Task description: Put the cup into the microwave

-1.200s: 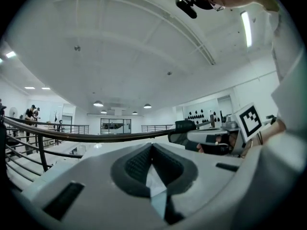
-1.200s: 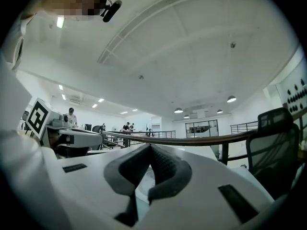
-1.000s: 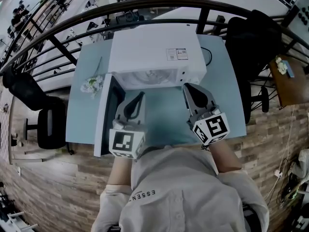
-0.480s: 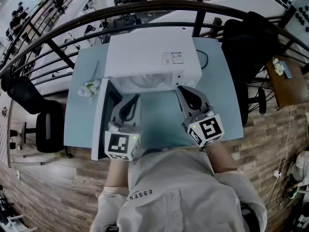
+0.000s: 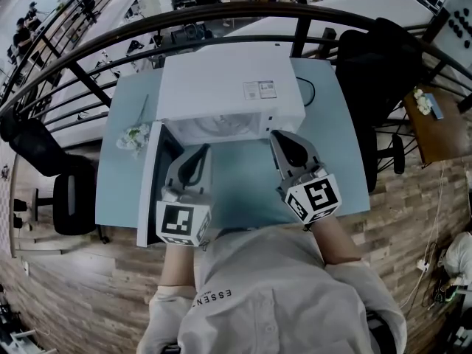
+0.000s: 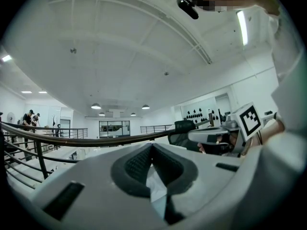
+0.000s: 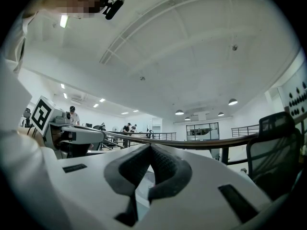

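Note:
A white microwave (image 5: 221, 87) stands on a light blue table (image 5: 243, 186), with its door (image 5: 151, 186) swung open to the left. Only part of the pale cavity (image 5: 221, 126) shows, and I cannot make out a cup in it or anywhere else. My left gripper (image 5: 202, 151) is held level in front of the opening, beside the door, its jaws shut and empty (image 6: 152, 146). My right gripper (image 5: 283, 138) is level at the opening's right side, also shut with nothing between its pads (image 7: 150, 147). Each gripper view shows the other gripper off to its side.
A small bunch of white flowers (image 5: 134, 134) lies on the table left of the microwave. A dark curved railing (image 5: 221, 12) runs behind the table. Black chairs stand at the right (image 5: 377, 57) and at the left (image 5: 70, 198). A cable (image 5: 318, 87) trails behind the microwave.
The head view has shifted slightly. Both grippers keep their places in front of the open microwave, still shut.

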Available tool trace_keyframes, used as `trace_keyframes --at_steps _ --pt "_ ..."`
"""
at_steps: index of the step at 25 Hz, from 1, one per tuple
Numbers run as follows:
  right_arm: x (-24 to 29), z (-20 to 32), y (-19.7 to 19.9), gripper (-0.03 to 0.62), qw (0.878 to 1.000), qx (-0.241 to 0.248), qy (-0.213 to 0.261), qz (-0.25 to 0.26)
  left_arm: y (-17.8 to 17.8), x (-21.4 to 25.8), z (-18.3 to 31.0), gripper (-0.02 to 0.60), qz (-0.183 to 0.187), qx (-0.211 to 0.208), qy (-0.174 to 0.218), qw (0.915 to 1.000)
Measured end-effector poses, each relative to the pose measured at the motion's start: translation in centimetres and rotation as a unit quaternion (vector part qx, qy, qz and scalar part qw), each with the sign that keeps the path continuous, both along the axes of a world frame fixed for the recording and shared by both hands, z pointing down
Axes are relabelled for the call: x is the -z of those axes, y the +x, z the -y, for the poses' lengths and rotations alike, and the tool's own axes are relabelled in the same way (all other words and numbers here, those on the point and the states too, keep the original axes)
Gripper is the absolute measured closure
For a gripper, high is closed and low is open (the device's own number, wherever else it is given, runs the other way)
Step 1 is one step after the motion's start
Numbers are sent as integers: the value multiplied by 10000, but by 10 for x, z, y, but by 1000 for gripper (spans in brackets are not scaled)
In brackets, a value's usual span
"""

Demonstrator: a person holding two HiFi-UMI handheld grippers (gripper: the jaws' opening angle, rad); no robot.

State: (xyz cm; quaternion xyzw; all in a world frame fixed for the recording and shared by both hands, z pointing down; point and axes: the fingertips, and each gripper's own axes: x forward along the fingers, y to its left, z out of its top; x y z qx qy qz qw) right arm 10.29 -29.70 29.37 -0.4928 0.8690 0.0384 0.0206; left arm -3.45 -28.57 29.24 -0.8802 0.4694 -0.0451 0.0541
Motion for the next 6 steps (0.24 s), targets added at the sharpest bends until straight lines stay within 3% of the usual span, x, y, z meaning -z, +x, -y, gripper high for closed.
trace_keyframes --at_steps 6 --pt "0 0 -1 579 10000 -5 0 45 -5 4 4 581 -16 43 38 10000"
